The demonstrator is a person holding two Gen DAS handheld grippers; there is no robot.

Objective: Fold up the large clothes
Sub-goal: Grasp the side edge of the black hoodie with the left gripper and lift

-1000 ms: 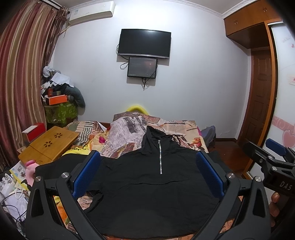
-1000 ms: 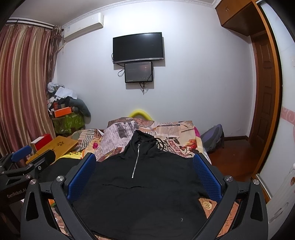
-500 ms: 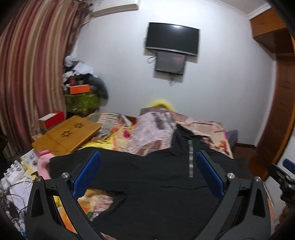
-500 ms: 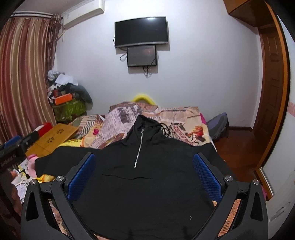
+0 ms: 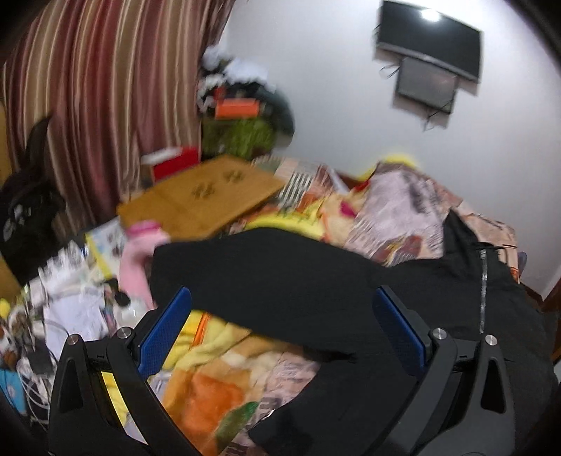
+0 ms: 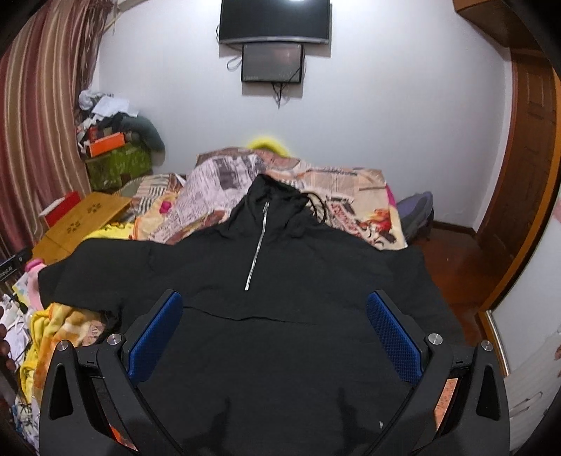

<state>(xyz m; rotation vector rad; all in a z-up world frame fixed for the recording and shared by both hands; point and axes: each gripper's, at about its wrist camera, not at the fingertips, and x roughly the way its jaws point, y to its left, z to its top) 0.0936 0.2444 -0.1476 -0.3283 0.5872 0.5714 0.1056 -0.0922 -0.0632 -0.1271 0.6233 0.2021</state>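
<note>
A black hooded pullover (image 6: 280, 280) with a short silver zip lies front up on the bed, sleeves spread, hood toward the far wall. My right gripper (image 6: 275, 329) is open and empty, above the pullover's lower body. In the blurred left wrist view the left sleeve (image 5: 266, 270) stretches leftward to its cuff near a pink item. My left gripper (image 5: 284, 329) is open and empty, just above that sleeve, over the colourful bedding (image 5: 224, 368).
A wooden lap table (image 5: 203, 196) and a red box sit left of the bed. Papers and cables (image 5: 63, 308) clutter the lower left. Striped curtains (image 6: 35, 140) hang at left, a TV (image 6: 275, 21) on the far wall, a wooden door (image 6: 526, 175) at right.
My left gripper has swung left and dropped, from facing the pullover's chest to hovering over the left sleeve. My right gripper has lowered and tilted down over the pullover's body.
</note>
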